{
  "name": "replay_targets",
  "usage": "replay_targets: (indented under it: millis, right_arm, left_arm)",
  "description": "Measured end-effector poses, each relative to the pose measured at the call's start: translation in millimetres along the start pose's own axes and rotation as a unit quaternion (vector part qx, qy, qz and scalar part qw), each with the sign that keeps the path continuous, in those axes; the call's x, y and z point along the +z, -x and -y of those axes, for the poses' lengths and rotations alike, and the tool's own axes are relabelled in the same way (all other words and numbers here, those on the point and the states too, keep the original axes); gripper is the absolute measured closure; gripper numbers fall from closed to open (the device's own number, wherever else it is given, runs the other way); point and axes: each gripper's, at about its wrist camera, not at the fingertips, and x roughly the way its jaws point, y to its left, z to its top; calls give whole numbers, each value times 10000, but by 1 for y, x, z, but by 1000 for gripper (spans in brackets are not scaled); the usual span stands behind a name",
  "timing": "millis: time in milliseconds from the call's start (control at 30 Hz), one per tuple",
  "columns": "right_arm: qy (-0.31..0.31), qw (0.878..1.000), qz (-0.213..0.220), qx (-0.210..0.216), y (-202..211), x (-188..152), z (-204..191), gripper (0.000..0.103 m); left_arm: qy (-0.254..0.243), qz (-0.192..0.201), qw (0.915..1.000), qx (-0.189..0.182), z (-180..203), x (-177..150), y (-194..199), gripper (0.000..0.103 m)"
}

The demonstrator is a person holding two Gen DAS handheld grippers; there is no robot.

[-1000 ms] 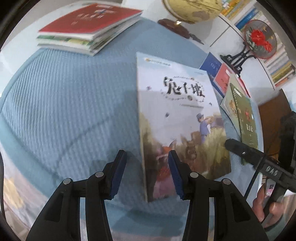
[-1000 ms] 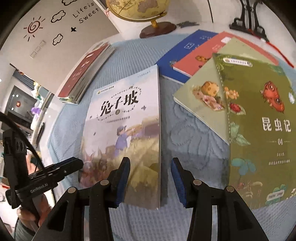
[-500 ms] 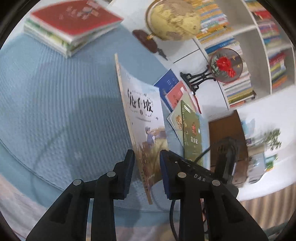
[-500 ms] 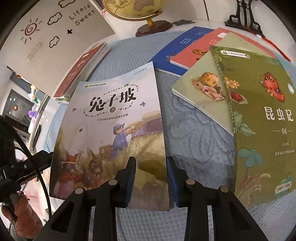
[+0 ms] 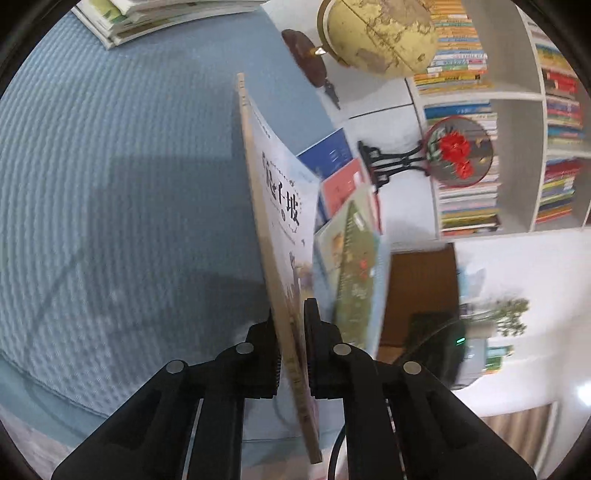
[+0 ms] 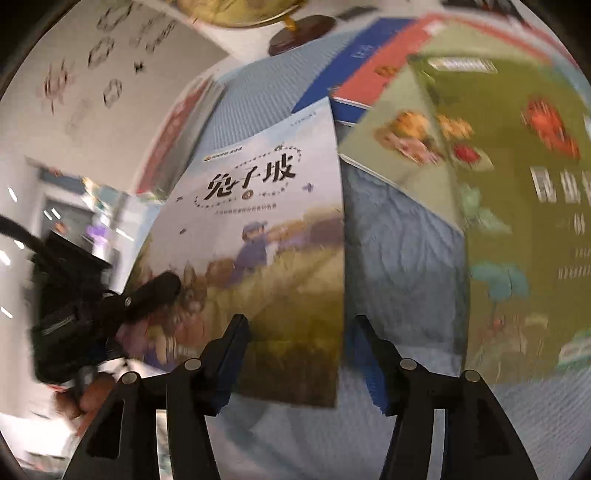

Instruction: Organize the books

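My left gripper point(image 5: 291, 332) is shut on the rabbit book point(image 5: 280, 206), a pale blue picture book with black Chinese title. It holds the book on edge, lifted off the blue cloth. In the right wrist view the same book point(image 6: 266, 236) is tilted up, with the left gripper point(image 6: 155, 295) clamped on its left edge. My right gripper point(image 6: 301, 354) is open, its fingers either side of the book's lower right corner. A green insect book point(image 6: 517, 184) lies at the right on other books. A stack of books point(image 5: 155, 14) lies at the far left.
A blue and a red book point(image 6: 373, 70) lie fanned under the green ones. A globe point(image 5: 376, 33) and a fan on a black stand point(image 5: 458, 151) stand behind on the white table. A bookshelf point(image 5: 517, 110) fills the far right. The blue cloth point(image 5: 110, 203) covers the table.
My left gripper has closed on the rabbit book and raised it from flat to standing on edge. My right gripper has opened wide and let the book go.
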Motion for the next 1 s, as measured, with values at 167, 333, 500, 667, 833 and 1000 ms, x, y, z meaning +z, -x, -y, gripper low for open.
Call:
replay_targets:
  millis: [167, 333, 500, 667, 833, 1000]
  right_arm:
    - [-854, 9854, -71, 1472, -8, -8, 31, 46]
    - [-1183, 9739, 182, 1930, -21, -1, 39, 61]
    - [-436, 9911, 429, 1179, -11, 7, 16, 80]
    - [1196, 9890, 719, -492, -7, -5, -42, 83]
    - [2356, 9561, 876, -1505, -14, -28, -84, 82]
    - [2527, 9471, 1025, -1691, -11, -41, -101, 82]
  left_arm:
    - [690, -209, 9953, -649, -12, 13, -4, 96]
    - [718, -303, 9959, -448, -13, 15, -3, 96]
    - [444, -343, 9984, 69, -10, 15, -5, 96]
    - [-734, -221, 9891, 1254, 26, 8, -9, 95]
    - [-2127, -33, 9527, 2169, 66, -7, -8, 95]
    - [-2457, -89, 9484, 2002, 73, -3, 8, 95]
